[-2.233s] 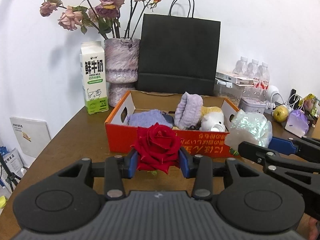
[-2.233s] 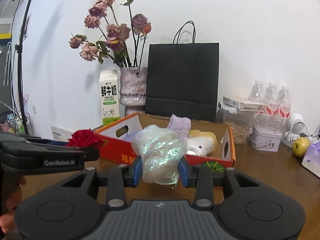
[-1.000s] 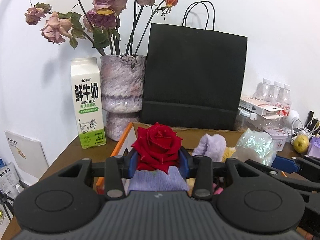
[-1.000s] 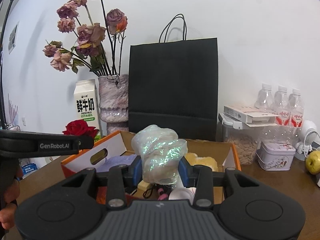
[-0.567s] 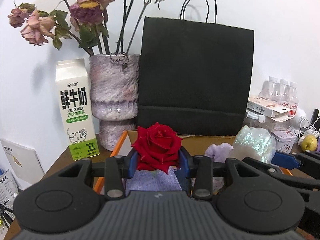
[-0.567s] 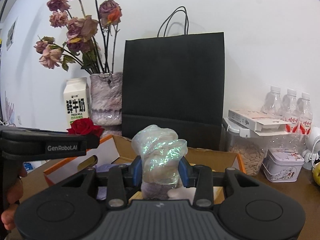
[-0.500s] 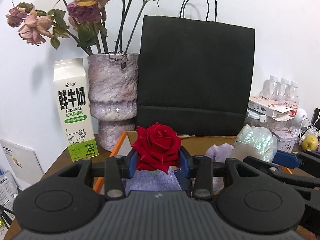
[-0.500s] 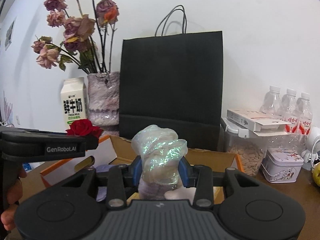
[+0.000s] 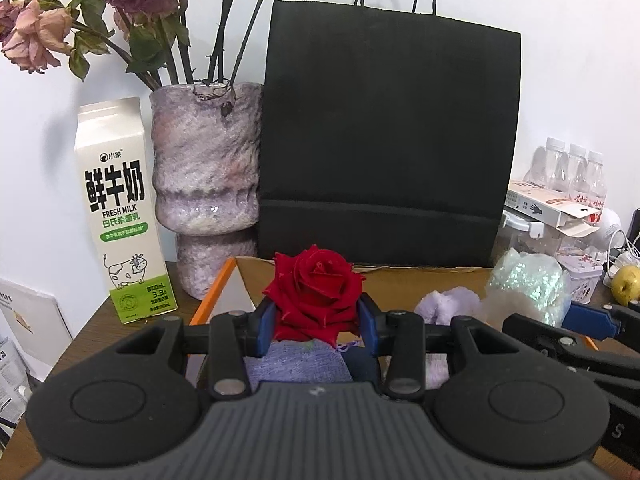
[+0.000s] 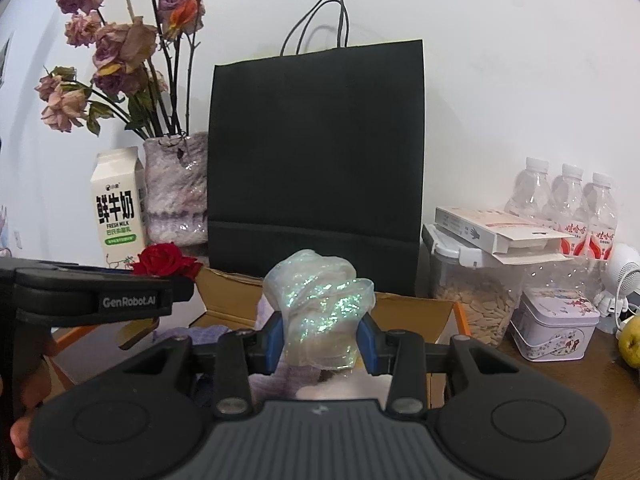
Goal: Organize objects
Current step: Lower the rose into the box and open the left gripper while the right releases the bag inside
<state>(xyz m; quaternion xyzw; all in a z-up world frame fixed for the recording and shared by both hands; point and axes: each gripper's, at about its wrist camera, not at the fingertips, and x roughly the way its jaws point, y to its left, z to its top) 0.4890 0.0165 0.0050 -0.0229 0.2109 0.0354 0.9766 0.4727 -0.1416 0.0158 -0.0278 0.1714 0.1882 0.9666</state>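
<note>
Left wrist: lilac cloth (image 9: 296, 364) in cardboard box (image 9: 420, 280)

The milk carton (image 9: 120, 208) reads "FRESH MILK", perhaps "3.3g"; the left gripper (image 10: 132, 302) reads "GenRobot.AI".

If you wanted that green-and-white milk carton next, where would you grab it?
Probably across the tall green-and-white milk carton's flat side panels at mid-height, coming level from the front: it stands upright, its gabled top is awkward to pinch, and the purple vase stands close on its right.
</note>
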